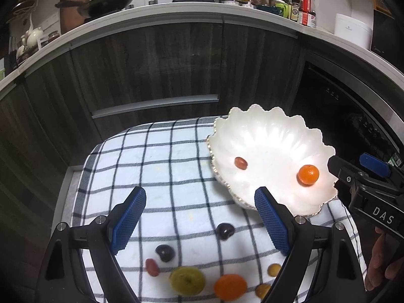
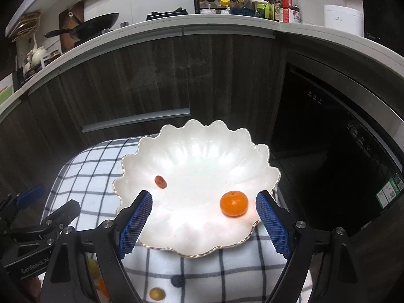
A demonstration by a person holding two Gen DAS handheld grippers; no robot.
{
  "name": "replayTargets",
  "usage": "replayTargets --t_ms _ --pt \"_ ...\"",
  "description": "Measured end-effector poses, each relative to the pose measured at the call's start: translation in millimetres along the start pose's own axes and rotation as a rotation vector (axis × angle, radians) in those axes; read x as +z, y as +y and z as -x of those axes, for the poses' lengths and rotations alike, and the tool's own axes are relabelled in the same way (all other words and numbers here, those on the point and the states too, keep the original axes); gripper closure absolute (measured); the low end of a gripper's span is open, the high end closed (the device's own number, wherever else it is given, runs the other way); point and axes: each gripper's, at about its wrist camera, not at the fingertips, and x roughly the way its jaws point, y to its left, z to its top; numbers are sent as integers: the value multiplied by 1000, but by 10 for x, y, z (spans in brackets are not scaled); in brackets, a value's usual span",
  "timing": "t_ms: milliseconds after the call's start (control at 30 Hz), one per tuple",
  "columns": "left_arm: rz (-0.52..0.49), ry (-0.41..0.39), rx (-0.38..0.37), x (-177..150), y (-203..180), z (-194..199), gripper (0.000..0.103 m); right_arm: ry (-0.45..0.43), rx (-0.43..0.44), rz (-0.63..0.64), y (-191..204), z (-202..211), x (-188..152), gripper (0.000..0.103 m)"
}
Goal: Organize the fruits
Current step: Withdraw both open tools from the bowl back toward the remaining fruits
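The left tongs stand wide apart and empty above a checked cloth, with a dark plum between their tips and another plum, a red grape, a green citrus and an orange nearer their base. To the right, the right tongs also gape empty over a white scalloped bowl, which holds a grape toward their left pad and a mandarin beside their right pad. Sorting seems partly done; next, probably, the left tongs must drop onto a loose fruit and close gently.

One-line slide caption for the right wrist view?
Open right tool above white dish holding an orange and a red fruit.
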Motion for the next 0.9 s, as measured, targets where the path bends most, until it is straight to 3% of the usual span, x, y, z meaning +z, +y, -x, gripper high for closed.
replayTargets --t_ms 900 --pt "-26 -1 69 -462 276 303 15 10 76 92 429 209 -313 18"
